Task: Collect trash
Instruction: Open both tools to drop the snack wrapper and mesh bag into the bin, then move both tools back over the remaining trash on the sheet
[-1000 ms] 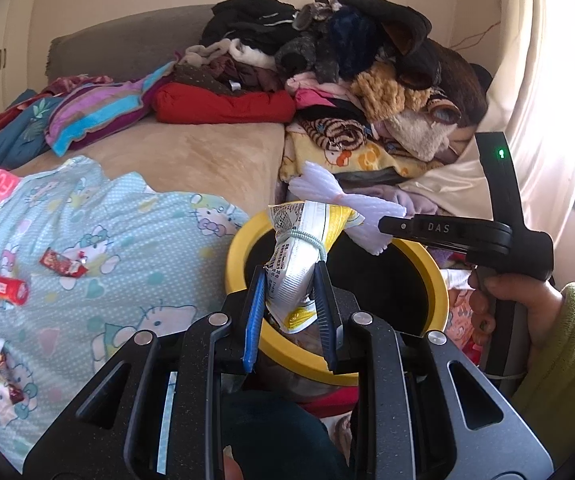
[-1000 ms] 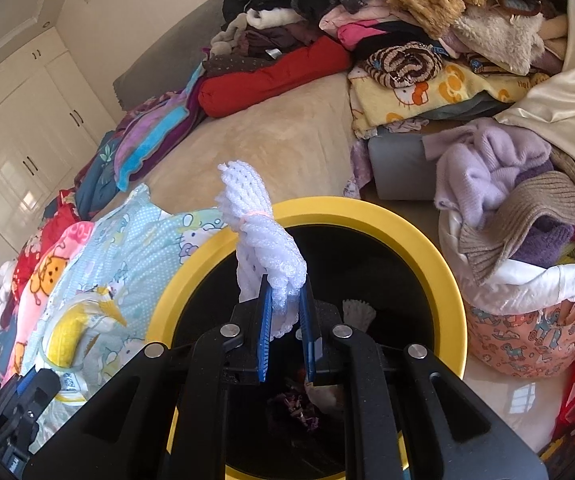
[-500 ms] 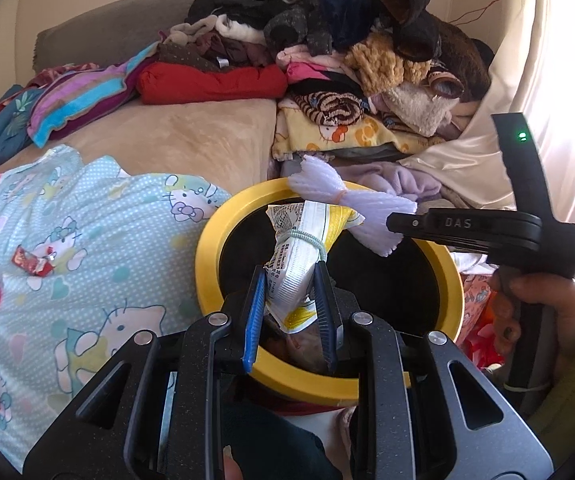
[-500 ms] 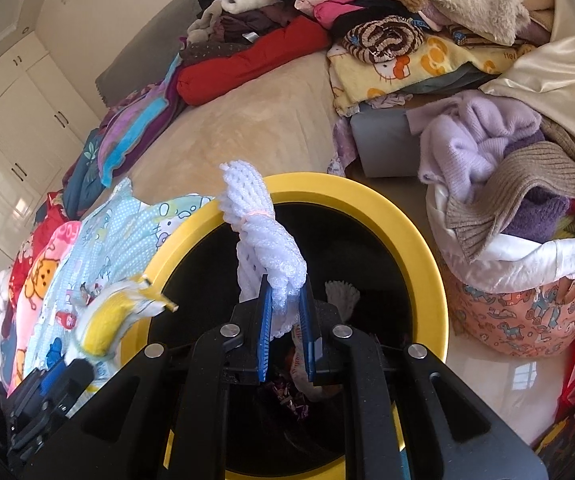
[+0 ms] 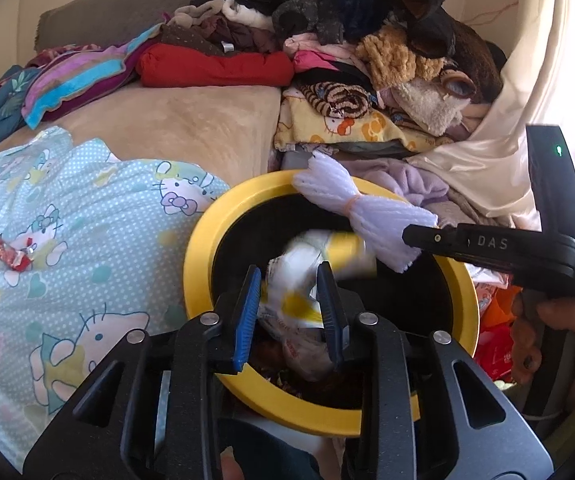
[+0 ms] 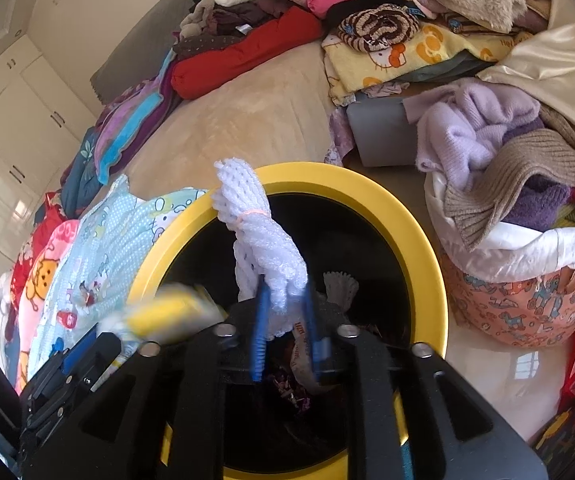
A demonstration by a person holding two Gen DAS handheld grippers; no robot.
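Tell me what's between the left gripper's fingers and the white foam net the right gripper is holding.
In the left wrist view, a blurred yellow-and-white wrapper sits there, over the open yellow-rimmed bin. It starts between the left gripper fingers and reaches the foam net at the right gripper.

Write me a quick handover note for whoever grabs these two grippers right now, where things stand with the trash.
Left gripper: jaws spread, yellow-and-white wrapper blurred between them, apparently dropping into the yellow-rimmed bin.
Right gripper: shut on the white foam net, held over the bin mouth.
Done: some trash already lies in the bin.
Left: release the net, then fetch the red wrappers on the blue Hello Kitty blanket.
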